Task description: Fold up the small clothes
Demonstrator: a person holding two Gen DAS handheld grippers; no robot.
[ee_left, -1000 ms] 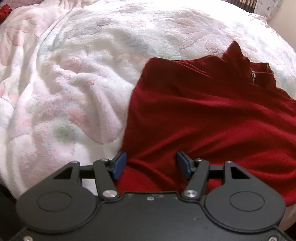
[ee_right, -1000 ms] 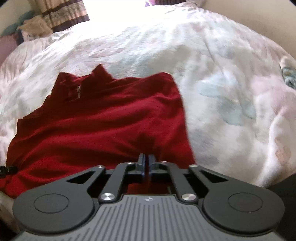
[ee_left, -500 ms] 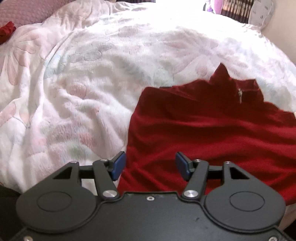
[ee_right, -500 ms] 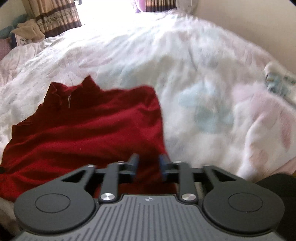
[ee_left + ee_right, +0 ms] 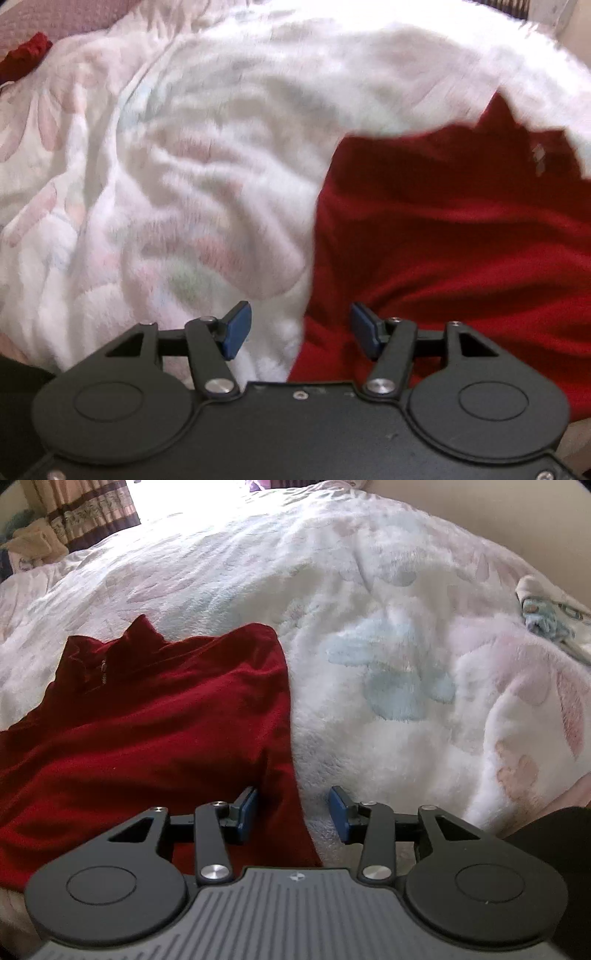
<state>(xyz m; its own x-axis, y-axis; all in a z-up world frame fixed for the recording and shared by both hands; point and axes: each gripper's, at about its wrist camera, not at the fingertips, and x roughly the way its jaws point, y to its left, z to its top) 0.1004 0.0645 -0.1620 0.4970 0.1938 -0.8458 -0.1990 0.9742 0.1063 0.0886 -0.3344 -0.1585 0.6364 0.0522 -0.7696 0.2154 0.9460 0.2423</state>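
A dark red zip-neck top [image 5: 461,236] lies flat on a white floral fleece blanket [image 5: 184,166], collar at the far end. My left gripper [image 5: 301,330] is open and empty, hovering over the top's near left edge. In the right wrist view the same red top [image 5: 155,731] fills the left side. My right gripper [image 5: 293,812] is open and empty, straddling the top's near right edge, holding nothing.
The blanket [image 5: 406,664] covers the whole bed. A small red cloth [image 5: 26,55] lies at the far left. Curtains [image 5: 85,513] hang at the back, with a beige wall [image 5: 517,517] on the right and a pale blue patterned item [image 5: 543,609] near it.
My right gripper has opened and let go of the top's edge. Both grippers have drawn back; the left one shifted left, so its left finger is now over blanket.
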